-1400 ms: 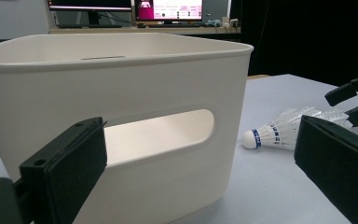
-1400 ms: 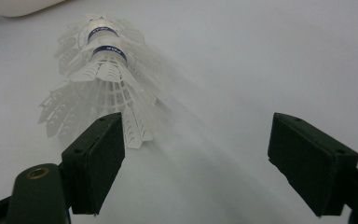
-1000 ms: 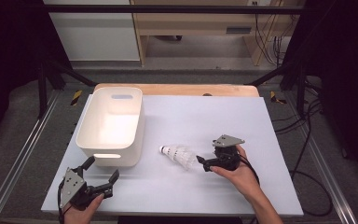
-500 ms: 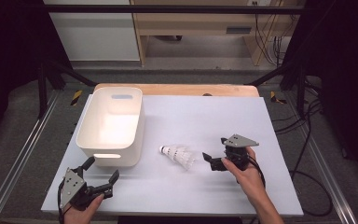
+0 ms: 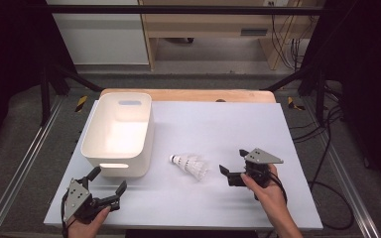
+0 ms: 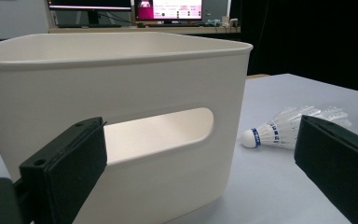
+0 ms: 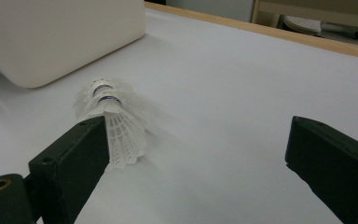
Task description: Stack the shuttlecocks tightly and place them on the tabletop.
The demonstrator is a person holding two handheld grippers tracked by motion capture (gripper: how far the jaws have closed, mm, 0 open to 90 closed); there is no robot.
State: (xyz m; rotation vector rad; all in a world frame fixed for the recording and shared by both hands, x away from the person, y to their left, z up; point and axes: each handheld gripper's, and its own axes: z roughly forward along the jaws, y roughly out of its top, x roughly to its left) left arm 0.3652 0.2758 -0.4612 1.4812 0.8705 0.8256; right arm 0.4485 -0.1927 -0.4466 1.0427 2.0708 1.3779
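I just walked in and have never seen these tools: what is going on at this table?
A person sits at a white table with a two-jaw gripper in each hand. The right gripper is open beside a white shuttlecock lying on its side, not touching it. The left gripper waits open near a white bin, whose visible inside looks empty.

- Cork end of shuttlecock (image 7: pixel 107 119) turned away in right gripper view, skirt edge tucked behind left jaw.
- Bin (image 6: pixel 121 121) cropped at left edge in left gripper view, interior hidden behind near wall.
- Print on shuttlecock's blue band too small to read.
- Monitor (image 6: pixel 172 8) behind bin cut by top edge, screen text illegible.
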